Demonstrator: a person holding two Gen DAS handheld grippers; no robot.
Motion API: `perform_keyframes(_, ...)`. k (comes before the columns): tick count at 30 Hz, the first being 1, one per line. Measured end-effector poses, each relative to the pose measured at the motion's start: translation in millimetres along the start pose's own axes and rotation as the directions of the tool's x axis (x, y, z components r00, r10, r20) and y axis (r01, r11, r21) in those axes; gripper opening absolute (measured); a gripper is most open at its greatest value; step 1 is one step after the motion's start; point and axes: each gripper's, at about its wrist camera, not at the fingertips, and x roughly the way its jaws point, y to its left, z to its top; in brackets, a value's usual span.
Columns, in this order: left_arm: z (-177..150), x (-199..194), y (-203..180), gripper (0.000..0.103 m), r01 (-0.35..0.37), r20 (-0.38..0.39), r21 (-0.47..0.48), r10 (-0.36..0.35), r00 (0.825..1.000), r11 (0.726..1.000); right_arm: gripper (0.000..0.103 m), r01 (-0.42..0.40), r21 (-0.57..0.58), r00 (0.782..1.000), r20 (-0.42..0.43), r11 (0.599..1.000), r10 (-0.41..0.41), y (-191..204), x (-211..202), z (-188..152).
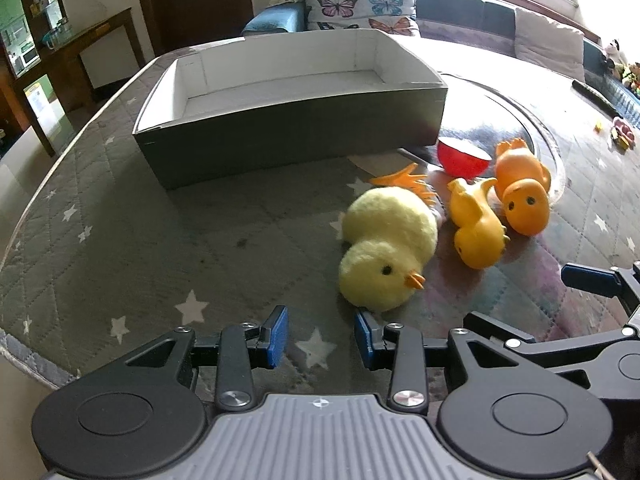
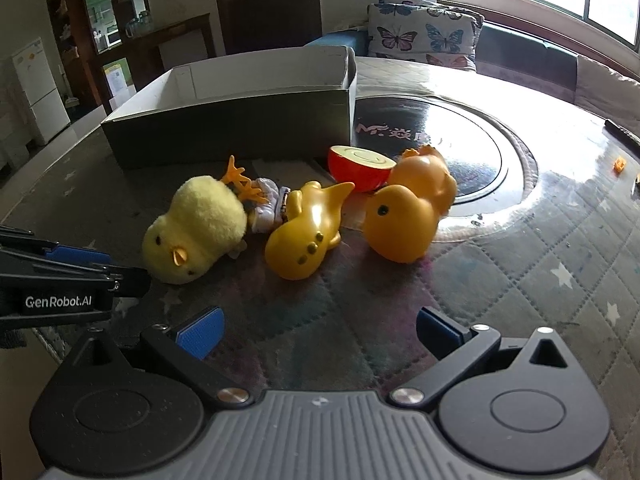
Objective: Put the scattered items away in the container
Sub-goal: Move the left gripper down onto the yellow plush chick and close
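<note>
An open dark box with a white inside (image 1: 288, 120) stands at the back of the table; it also shows in the right wrist view (image 2: 240, 120). In front of it lie a fluffy yellow plush chick (image 1: 384, 252) (image 2: 196, 228), a yellow rubber duck (image 1: 478, 224) (image 2: 308, 232), an orange rubber duck (image 1: 520, 188) (image 2: 408, 216) and a red apple half (image 1: 462, 158) (image 2: 360, 166). My left gripper (image 1: 320, 336) is open and empty, just before the plush chick. My right gripper (image 2: 316, 332) is open and empty, short of the yellow duck.
The quilted star-pattern table cover (image 1: 120, 240) has a round glossy turntable (image 2: 460, 152) at the right. A small white-purple item (image 2: 268, 204) lies behind the chick. Small bits (image 1: 622, 132) lie at the far right edge. A sofa with butterfly cushions (image 1: 360, 4) stands behind.
</note>
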Motion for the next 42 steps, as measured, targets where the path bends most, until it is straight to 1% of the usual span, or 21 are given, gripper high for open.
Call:
perform_keyframes(9,9,0,15,0.039,-0.001,0.01,-0.03,0.001,1.0,1.0,0.103,-0.012,-0.012,1.0,-0.005,1.0,0.012,6,3,5)
perform_keyframes(14,20,-6,18,0.039,0.033,0.038,-0.032,-0.032,0.999,0.999,0.102,-0.022,-0.02,1.0,-0.011,1.0,0.022,8,8,8)
perform_keyframes(16,25,-9,20,0.039,0.047,0.05,-0.032,-0.045,0.998,0.998,0.099,-0.024,-0.014,1.0,-0.016,1.0,0.024,8,11,9)
perform_keyframes(18,29,-12,21,0.039,0.061,0.061,-0.032,-0.059,0.996,0.998,0.098,-0.027,-0.009,0.999,-0.021,1.0,0.027,7,13,11)
perform_keyframes(23,41,-18,25,0.039,0.095,0.09,-0.031,-0.092,0.992,0.995,0.098,-0.083,-0.037,0.997,-0.01,0.996,0.083,17,8,13)
perform_keyframes(28,52,-17,19,0.039,0.154,0.096,0.001,-0.154,0.984,0.988,0.098,-0.139,-0.065,0.99,0.0,0.988,0.139,27,2,15)
perform_keyframes(33,62,-13,11,0.039,0.192,0.091,0.048,-0.196,0.976,0.98,0.098,-0.201,-0.081,0.979,-0.002,0.976,0.202,39,5,19)
perform_keyframes(36,66,-10,6,0.039,0.199,0.084,0.084,-0.206,0.975,0.976,0.098,-0.197,-0.079,0.98,-0.008,0.977,0.197,46,14,24)
perform_keyframes(40,71,-1,2,0.04,0.23,0.06,0.122,-0.238,0.969,0.966,0.098,-0.193,-0.062,0.981,-0.018,0.979,0.192,51,25,26)
perform_keyframes(42,71,6,2,0.04,0.233,0.045,0.127,-0.24,0.97,0.964,0.096,-0.192,-0.043,0.981,-0.024,0.98,0.191,51,30,27)
